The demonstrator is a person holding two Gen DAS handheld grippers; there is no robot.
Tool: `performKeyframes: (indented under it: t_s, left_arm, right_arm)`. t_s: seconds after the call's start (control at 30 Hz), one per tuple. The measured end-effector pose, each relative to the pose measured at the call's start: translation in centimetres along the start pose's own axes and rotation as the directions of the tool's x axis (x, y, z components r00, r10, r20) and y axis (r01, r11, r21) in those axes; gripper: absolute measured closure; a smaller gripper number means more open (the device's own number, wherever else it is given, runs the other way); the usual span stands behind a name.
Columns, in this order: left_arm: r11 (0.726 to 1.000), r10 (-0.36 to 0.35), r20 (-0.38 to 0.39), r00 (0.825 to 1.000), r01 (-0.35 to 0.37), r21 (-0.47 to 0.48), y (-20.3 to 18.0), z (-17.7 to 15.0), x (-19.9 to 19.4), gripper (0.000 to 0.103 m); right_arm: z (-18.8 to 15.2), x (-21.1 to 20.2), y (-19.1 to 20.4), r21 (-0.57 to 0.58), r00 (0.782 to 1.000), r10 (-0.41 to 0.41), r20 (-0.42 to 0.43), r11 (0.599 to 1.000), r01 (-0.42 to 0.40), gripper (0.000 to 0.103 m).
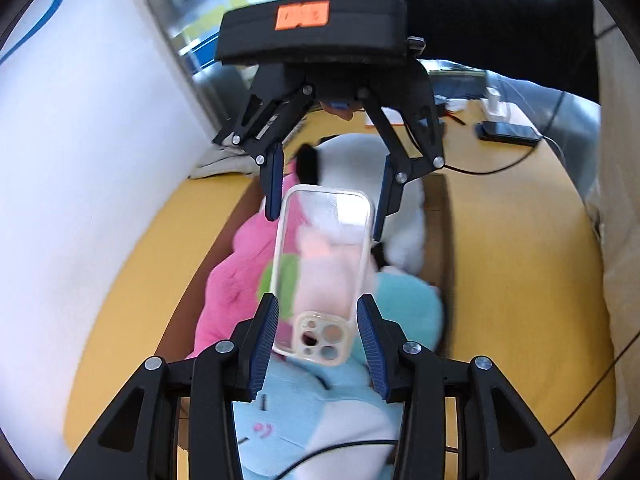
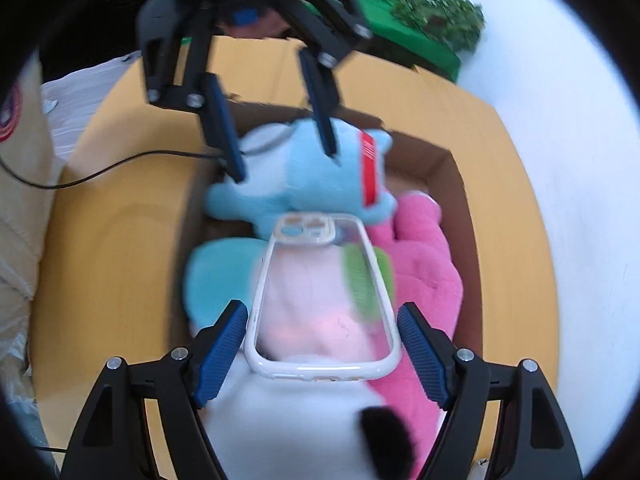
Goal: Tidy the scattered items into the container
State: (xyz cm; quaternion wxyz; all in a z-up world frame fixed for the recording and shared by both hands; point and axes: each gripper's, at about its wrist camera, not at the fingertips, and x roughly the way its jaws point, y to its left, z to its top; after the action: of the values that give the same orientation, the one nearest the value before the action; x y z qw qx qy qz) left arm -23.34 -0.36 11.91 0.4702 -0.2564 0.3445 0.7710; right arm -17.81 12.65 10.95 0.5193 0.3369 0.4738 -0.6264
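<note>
A clear phone case (image 2: 320,300) hangs above an open cardboard box (image 2: 456,176) on the yellow table (image 2: 112,248). My right gripper (image 2: 321,307) is shut on the case, its blue pads pressing the long sides near the plain end. The same case (image 1: 320,264) shows in the left wrist view, camera cut-out nearest. My left gripper (image 2: 286,166) stands open just beyond that end, apart from it, with nothing between its fingers. The box holds a blue plush (image 2: 296,176), a pink plush (image 2: 424,264) and a white plush with a black ear (image 2: 304,420).
A dark phone (image 1: 506,132) and black cables lie on the table past the box. A white wall (image 1: 80,160) borders the table. Green plants (image 2: 432,16) stand in the far corner. A person's black sleeve (image 1: 500,28) reaches in above the right gripper (image 1: 325,226).
</note>
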Motion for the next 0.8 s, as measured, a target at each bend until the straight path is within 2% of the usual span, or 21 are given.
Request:
performKeyframes:
  t_s: [0.13, 0.3, 0.33, 0.37, 0.4, 0.47, 0.57, 0.63, 0.7, 0.73, 0.8]
  left_arm:
    - [0.999, 0.012, -0.038, 0.999, -0.013, -0.04, 1.5, -0.4, 2.3, 0.059]
    - [0.994, 0.008, -0.033, 0.999, -0.012, -0.109, 1.1, -2.3, 1.3, 0.058]
    - [0.993, 0.01, -0.034, 0.999, -0.013, -0.118, 0.6, -2.5, 0.9, 0.056]
    - [0.992, 0.012, -0.036, 0.999, -0.016, -0.128, -0.1, -3.6, 0.4, 0.049]
    - [0.99, 0.017, -0.038, 0.999, -0.022, -0.14, -0.8, -4.6, 0.1, 0.043]
    - [0.983, 0.033, -0.04, 0.999, -0.04, -0.181, -1.6, -4.9, -0.3, 0.022]
    - [0.962, 0.065, -0.051, 0.997, -0.076, -0.263, -3.6, -4.5, -0.7, 0.016]
    - [0.932, 0.107, -0.078, 0.991, -0.127, -0.339, -4.4, -4.8, -1.4, 0.014]
    - [0.888, 0.144, -0.121, 0.982, -0.182, -0.422, -5.1, -5.4, -2.0, 0.01]
    - [0.862, 0.157, -0.135, 0.978, -0.203, -0.464, -5.6, -5.6, -2.2, 0.009]
    - [0.802, 0.187, -0.16, 0.969, -0.245, -0.544, -6.9, -6.0, -2.6, 0.009]
  right_arm:
    - [-0.2, 2.8, -3.4, 0.067, 0.999, 0.03, -0.043, 0.997, -0.027, 0.026]
    - [-0.2, 5.7, -5.8, 0.147, 0.993, 0.088, -0.085, 0.986, -0.075, 0.027]
    - [-0.4, 5.9, -5.6, 0.144, 0.992, 0.077, -0.1, 0.988, -0.062, 0.027]
    - [-0.6, 6.0, -5.4, 0.143, 0.993, 0.062, -0.105, 0.989, -0.047, 0.027]
    - [-0.9, 5.4, -5.2, 0.157, 0.996, 0.043, -0.083, 0.987, -0.03, 0.027]
    - [-1.3, 4.2, -4.8, 0.186, 0.999, 0.004, -0.04, 0.982, 0.004, 0.026]
    - [-2.2, 0.0, -3.5, 0.267, 0.991, -0.103, 0.08, 0.961, 0.078, 0.026]
    - [-2.3, -1.3, -2.7, 0.347, 0.967, -0.2, 0.156, 0.928, 0.136, 0.025]
    - [-3.4, -3.3, -0.5, 0.466, 0.923, -0.344, 0.172, 0.854, 0.231, 0.025]
    - [-4.0, -3.9, 0.6, 0.535, 0.899, -0.405, 0.165, 0.803, 0.263, 0.025]
    - [-5.6, -4.6, 3.2, 0.671, 0.843, -0.524, 0.121, 0.669, 0.319, 0.025]
